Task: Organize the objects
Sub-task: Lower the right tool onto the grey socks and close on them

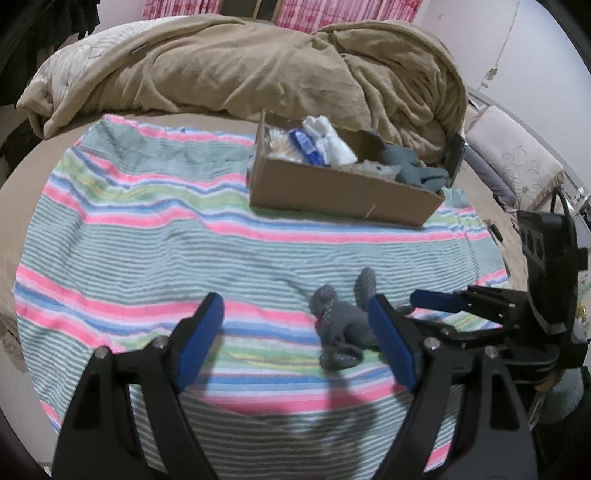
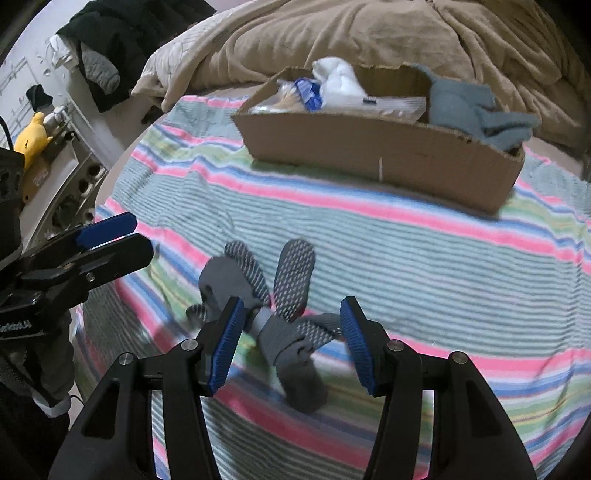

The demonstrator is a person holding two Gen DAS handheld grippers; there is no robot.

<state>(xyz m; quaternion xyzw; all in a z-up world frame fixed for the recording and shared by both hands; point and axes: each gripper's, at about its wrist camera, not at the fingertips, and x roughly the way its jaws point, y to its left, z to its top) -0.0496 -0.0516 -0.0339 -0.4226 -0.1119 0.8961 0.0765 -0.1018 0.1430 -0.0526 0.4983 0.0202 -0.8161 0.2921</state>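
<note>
A bundle of grey grip socks [image 1: 341, 317] [image 2: 280, 314] lies on the striped towel [image 1: 147, 236] [image 2: 406, 251] on the bed. My left gripper [image 1: 295, 339] is open and empty; the socks lie just inside its right finger. My right gripper [image 2: 291, 343] is open, with the socks between its fingers and not gripped; it shows in the left wrist view [image 1: 439, 301]. A cardboard box [image 1: 332, 188] [image 2: 369, 147] at the back holds white socks [image 1: 328, 142] [image 2: 340, 79], grey socks [image 1: 410, 166] [image 2: 476, 110], and a blue packet [image 1: 304, 146] [image 2: 308, 92].
A crumpled tan blanket [image 1: 258, 70] [image 2: 369, 33] lies behind the box. A shelf with a yellow plush toy [image 2: 33, 138] stands to the left of the bed. Dark clothes [image 2: 122, 40] hang at the upper left. The left gripper shows in the right wrist view [image 2: 107, 230].
</note>
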